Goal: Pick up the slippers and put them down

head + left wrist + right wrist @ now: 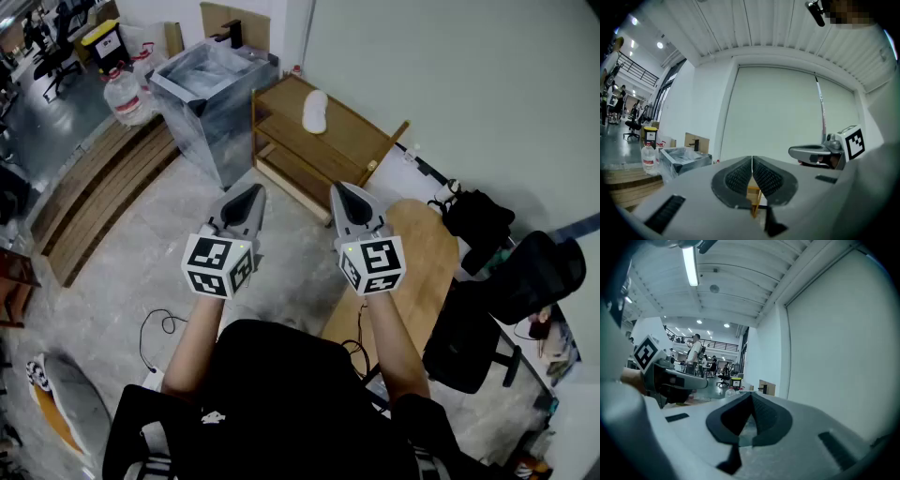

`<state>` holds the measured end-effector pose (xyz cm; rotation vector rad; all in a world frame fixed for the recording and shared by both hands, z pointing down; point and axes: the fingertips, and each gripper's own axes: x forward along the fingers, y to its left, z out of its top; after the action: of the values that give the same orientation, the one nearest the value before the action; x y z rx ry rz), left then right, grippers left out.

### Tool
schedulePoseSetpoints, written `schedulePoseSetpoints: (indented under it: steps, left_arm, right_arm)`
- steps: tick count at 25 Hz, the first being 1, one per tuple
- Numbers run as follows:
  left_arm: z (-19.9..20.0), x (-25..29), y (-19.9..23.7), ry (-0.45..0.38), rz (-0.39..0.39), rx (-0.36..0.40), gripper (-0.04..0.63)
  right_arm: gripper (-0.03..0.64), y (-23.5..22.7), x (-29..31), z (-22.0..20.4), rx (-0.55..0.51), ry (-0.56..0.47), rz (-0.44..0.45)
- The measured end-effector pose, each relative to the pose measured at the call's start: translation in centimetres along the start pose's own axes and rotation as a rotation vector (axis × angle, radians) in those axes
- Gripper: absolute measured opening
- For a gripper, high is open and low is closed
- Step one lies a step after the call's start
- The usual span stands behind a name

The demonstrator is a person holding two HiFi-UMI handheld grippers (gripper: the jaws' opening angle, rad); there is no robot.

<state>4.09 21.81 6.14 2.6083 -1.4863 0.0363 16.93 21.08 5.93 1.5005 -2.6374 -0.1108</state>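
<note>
While left gripper (253,192) and right gripper (341,189) were held level, jaws of each pressed together on nothing, white slipper (314,112) lay on top of wooden shelf (361,133), well ahead. Judged: jaws needed spreading before approach, slipper pinched across edge.

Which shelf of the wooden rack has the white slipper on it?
The top shelf: the white slipper lies on it, while the lower shelves beneath show no slipper.

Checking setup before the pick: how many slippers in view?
1. A white slipper lies on the top board of the wooden shelf, toward its far end in the head view. Others may be hidden on lower boards or out of frame.
</note>
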Motion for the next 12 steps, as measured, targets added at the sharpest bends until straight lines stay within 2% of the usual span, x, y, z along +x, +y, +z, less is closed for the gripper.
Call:
schedulePoseSetpoints:
  steps: [7, 12]
  left_arm:
    - [0.2, 0.0, -0.4, 0.003, -0.007, 0.005, 0.008]
    - [-0.5, -0.5, -1.4, 0.009, -0.013, 0.008, 0.008]
  right_arm:
    - [-0.009, 0.6, -0.2, 0.1, -0.043, -0.007, 0.008]
    - [-0.009, 0.7, -1.0, -0.4, -0.032, -0.01, 0.025]
